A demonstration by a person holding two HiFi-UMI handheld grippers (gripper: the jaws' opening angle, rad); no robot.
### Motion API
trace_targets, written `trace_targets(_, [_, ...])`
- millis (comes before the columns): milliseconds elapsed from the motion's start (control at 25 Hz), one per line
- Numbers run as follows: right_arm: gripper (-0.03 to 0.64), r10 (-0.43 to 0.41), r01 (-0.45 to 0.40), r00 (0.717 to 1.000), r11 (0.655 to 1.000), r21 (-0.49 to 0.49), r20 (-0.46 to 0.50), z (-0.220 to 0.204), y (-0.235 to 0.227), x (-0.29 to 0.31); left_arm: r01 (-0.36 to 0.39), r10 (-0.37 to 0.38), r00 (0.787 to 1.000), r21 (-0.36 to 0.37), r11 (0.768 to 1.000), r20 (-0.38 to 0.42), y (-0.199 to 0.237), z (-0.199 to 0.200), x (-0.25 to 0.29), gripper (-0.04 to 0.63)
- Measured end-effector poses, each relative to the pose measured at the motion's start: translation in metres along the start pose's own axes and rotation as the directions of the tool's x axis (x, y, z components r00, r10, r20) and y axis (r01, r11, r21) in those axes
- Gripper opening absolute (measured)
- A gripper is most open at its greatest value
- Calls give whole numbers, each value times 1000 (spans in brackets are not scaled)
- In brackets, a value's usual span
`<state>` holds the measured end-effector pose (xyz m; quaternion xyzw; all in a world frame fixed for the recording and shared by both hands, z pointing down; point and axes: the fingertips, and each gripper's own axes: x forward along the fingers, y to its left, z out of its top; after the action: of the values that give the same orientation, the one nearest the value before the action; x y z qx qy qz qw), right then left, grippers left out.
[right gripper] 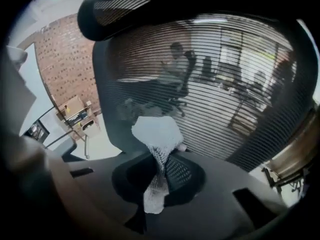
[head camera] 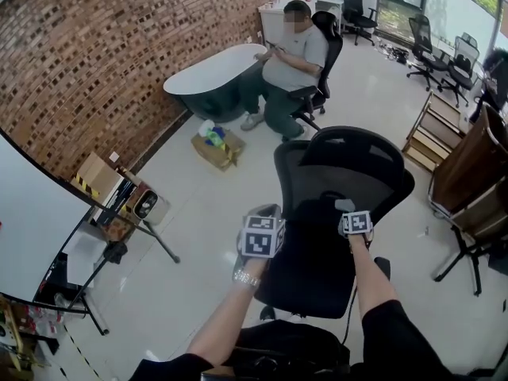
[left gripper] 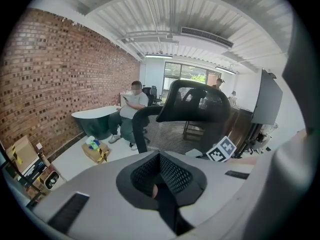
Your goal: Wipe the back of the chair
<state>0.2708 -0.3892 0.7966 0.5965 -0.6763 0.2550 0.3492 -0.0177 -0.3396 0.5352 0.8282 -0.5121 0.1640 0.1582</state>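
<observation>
An open brown cardboard box (head camera: 216, 149) sits on the pale floor (head camera: 190, 236) near the red brick wall (head camera: 95, 62). It holds a white lump and some green and blue items, too small to identify. A second box (head camera: 119, 205) by the wall is crowded with dark things I cannot make out.

The black mesh office chair (head camera: 341, 173) stands just ahead of the person, its back facing them. The right gripper (right gripper: 160, 169) has its jaws clamped on a white cloth (right gripper: 156, 133), which bunches out in front of the chair's mesh back. Whether the cloth actually presses on the mesh cannot be told. In the head view the marker cube hides those jaws.

The left gripper (left gripper: 160, 176) is held beside the chair's left edge, its jaws drawn together with no thing gripped. A small pinkish spot shows low between them, but it is unclear what it is.

Beyond the chair, a seated person (head camera: 292, 54) is partly hidden by it in both gripper views.
</observation>
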Motion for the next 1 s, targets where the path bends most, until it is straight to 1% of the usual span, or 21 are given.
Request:
trace_targets(80, [28, -78, 78, 997, 995, 58, 0, -18, -49, -15, 9, -9, 1000, 0, 1000, 1, -3, 0, 1, 4])
trace_targets(200, [28, -185, 182, 982, 978, 105, 22, -37, -109, -43, 27, -27, 1000, 4, 1000, 7, -10, 2, 3, 3])
trace_targets(240, [26, -203, 200, 979, 971, 129, 11, -47, -122, -50, 31, -32, 999, 4, 999, 8, -12, 3, 4, 5])
trace_targets(280, [26, -202, 200, 979, 967, 158, -6, -58, -128, -55, 35, -35, 999, 4, 999, 10, -14, 3, 4, 5])
trace_targets(320, [26, -192, 191, 981, 966, 175, -11, -65, -129, -60, 36, -36, 999, 4, 999, 11, -15, 3, 4, 5])
trace_targets(360, [26, -183, 179, 983, 970, 166, 7, -65, -125, -64, 37, -37, 999, 2, 999, 13, -17, 3, 4, 5])
trace_targets(440, [26, -141, 134, 988, 985, 108, 60, -56, -99, -67, 39, -39, 999, -2, 999, 21, -20, 4, 4, 4])
trace_targets(560, [26, 4, -7, 996, 1000, 30, 92, -41, -19, -57, 40, -39, 999, -7, 999, 32, -21, 5, 4, 4])
trace_targets(640, [28, 118, -117, 985, 993, -18, 126, -19, 45, -46, 38, -37, 999, -9, 999, 33, -19, 4, 2, 4])
trace_targets(680, [27, 166, -163, 978, 986, -33, 128, -10, 74, -37, 35, -35, 999, -10, 999, 33, -17, 5, 1, 5])
trace_targets(760, [28, 239, -236, 967, 971, -40, 88, -2, 122, -16, 28, -28, 999, -13, 1000, 32, -14, 4, -3, 4])
trace_targets(800, [26, 266, -263, 961, 964, -43, 75, 4, 142, -8, 24, -24, 999, -13, 1000, 31, -12, 4, -5, 3])
trace_targets(920, [27, 317, -310, 942, 947, -78, 110, 44, 187, -1, 7, -7, 1000, -10, 1000, 26, -7, 1, -11, 3])
trace_targets(1000, [28, 323, -316, 944, 944, -98, 71, 49, 199, 8, -6, 6, 1000, -10, 1000, 21, -3, -2, -12, 4])
